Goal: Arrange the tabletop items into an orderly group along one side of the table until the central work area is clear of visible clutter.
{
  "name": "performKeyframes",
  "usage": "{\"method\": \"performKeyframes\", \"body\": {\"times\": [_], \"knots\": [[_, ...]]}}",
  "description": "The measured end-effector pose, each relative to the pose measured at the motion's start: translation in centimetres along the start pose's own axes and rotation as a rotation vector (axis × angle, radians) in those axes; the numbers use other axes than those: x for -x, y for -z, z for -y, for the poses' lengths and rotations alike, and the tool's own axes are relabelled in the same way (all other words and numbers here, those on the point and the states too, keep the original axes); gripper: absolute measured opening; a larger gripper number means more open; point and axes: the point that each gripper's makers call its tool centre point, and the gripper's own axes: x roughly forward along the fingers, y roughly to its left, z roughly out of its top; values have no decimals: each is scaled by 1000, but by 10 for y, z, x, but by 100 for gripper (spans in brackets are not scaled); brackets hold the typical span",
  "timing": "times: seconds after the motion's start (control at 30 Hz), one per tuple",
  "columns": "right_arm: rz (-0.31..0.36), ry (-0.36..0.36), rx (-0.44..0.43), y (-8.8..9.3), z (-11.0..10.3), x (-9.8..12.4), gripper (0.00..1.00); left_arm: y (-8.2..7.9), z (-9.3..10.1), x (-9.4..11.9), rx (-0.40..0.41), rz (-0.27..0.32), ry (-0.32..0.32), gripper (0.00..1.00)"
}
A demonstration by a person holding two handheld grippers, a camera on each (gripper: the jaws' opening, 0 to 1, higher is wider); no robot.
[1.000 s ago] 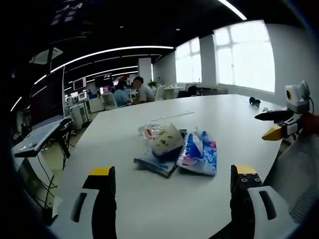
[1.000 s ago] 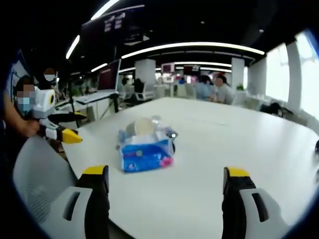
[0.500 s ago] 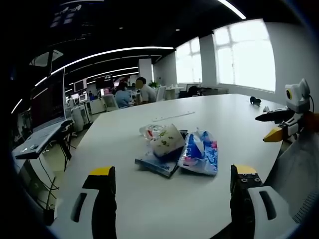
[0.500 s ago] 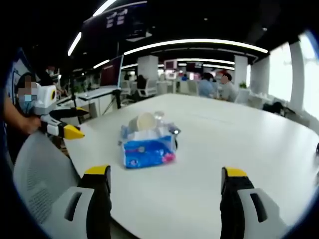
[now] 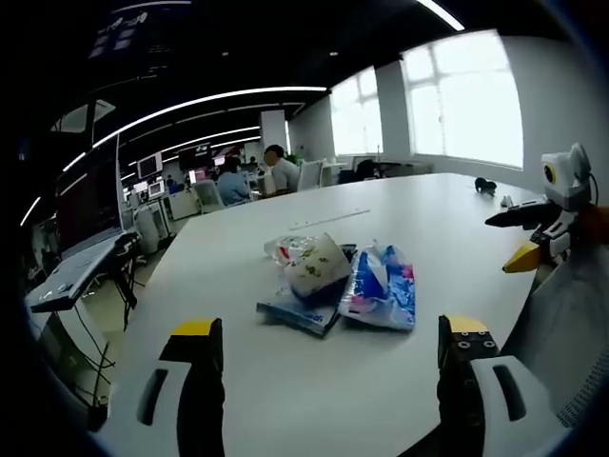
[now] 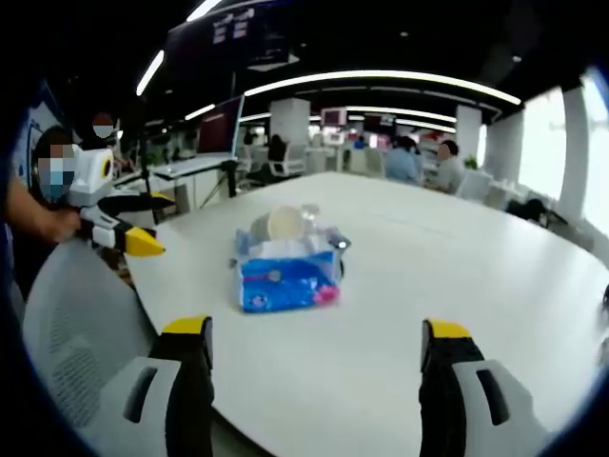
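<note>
A small heap lies mid-table: a blue tissue pack, an overturned paper cup, a flat dark booklet under them and a crinkled clear wrapper. My left gripper is open, hovering over the near table edge short of the heap. My right gripper is open too, with the tissue pack ahead of its jaws. In the left gripper view the right gripper comes in from the right; in the right gripper view the left gripper is at the left.
The big white table is bare around the heap. Small dark items lie far on it. A grey mesh chair stands at the near edge. People sit at desks beyond; a monitor stand is left.
Both views shifted slightly as the hands moved; the heap looms a little larger in the right gripper view. Nothing on the table moved and both grippers stayed open.
</note>
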Motion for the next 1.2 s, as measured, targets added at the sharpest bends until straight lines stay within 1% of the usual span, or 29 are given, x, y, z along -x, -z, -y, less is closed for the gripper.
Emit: {"method": "performKeyframes", "body": {"times": [0.1,0.17,0.23,0.4,0.6,0.77,0.87,0.93,0.97,1.03,1.2], "knots": [[2,0,-4,-1,1,1,89,-1,-1,0,2,6,0,94],[8,12,1,-3,4,2,89,-3,-2,1,-7,13,-11,94],[13,18,4,-5,6,3,89,-3,-2,0,-7,14,-8,94],[-12,28,-3,-4,13,2,90,-2,-2,0,-3,10,-7,94],[-24,34,2,-6,17,2,89,-2,-3,0,4,11,-11,93],[-36,3,42,-10,16,-3,88,-4,-4,0,4,23,-18,93],[-38,-30,81,-15,16,-10,87,-5,-6,1,7,29,-25,93],[-40,-47,103,-17,17,-15,86,-4,-6,1,5,27,-27,92],[-53,-55,116,-16,18,-18,86,-4,-5,1,3,23,-20,90],[-54,-68,122,-16,21,-24,84,-3,-3,0,-5,15,-13,87],[-52,-101,135,-20,26,-36,82,-2,-4,0,-6,7,-21,89]]}}
